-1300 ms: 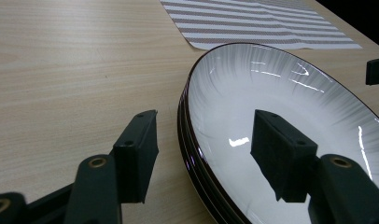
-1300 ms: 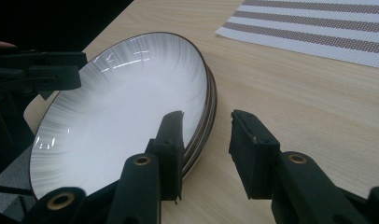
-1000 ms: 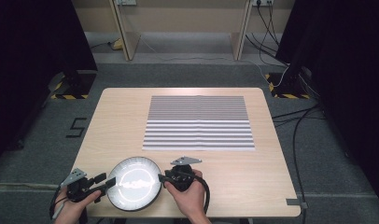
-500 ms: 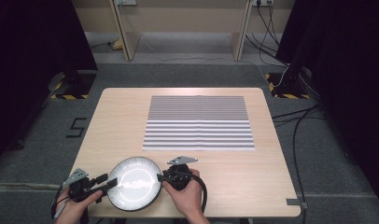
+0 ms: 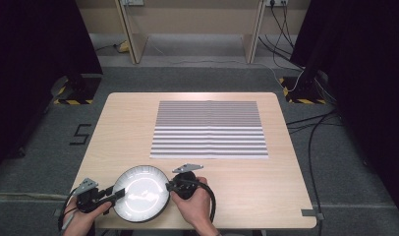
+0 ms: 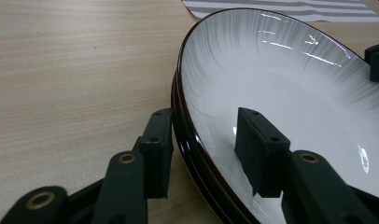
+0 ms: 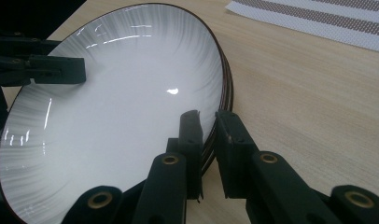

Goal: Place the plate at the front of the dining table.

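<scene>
White glazed plate point(image 5: 141, 193), round, dark-rimmed, with faint grey radial streaks, lies at the near edge of the pale wood table point(image 5: 119, 128); nothing in it (only glare spots). Striped grey-and-white mat point(image 5: 210, 130) lies flat, farther back, apart from the plate. Left gripper point(image 6: 204, 144) straddles the plate's left rim, one jaw outside, one inside, gap showing on both sides. Right gripper point(image 7: 208, 135) has its jaws pressed together on the right rim. Both hands point(image 5: 195, 206) come in low from the near edge.
</scene>
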The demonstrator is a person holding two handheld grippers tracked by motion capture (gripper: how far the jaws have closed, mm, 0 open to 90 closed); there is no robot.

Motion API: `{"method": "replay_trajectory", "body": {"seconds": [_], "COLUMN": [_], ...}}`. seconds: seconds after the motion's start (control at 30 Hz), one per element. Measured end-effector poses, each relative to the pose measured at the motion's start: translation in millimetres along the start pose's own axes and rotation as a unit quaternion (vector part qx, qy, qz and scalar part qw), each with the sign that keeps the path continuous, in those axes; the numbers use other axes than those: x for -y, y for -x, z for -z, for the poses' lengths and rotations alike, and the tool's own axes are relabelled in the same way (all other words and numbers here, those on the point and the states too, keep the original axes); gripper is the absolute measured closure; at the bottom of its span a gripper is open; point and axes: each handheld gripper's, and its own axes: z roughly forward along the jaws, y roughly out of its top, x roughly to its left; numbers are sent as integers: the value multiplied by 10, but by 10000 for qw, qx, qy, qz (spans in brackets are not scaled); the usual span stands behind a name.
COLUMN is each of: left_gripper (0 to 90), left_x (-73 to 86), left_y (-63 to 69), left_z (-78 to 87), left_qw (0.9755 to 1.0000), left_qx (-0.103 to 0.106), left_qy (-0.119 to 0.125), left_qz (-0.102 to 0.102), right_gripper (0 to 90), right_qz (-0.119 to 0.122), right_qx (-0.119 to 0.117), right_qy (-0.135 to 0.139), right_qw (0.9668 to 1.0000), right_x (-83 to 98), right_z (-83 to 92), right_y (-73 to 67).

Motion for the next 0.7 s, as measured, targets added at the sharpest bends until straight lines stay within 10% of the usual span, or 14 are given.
{"method": "replay_trajectory", "body": {"seconds": [0.23,0.5,0.7], "left_gripper": [661,637,625], "left_x": [-24,14,-2], "left_y": [10,-69,-44], "left_z": [13,-19,5], "left_qw": [9999,9972,9981], "left_qx": [-161,183,86], "left_qy": [38,95,-18], "left_qz": [-27,723,614], "right_gripper": [812,806,809], "right_qz": [-210,-311,-243], "right_qx": [64,128,160], "right_qy": [-124,-166,-233], "right_qw": [9997,9993,9993], "right_x": [-49,-79,-131], "right_z": [-28,-95,-134], "right_y": [4,3,-1]}}
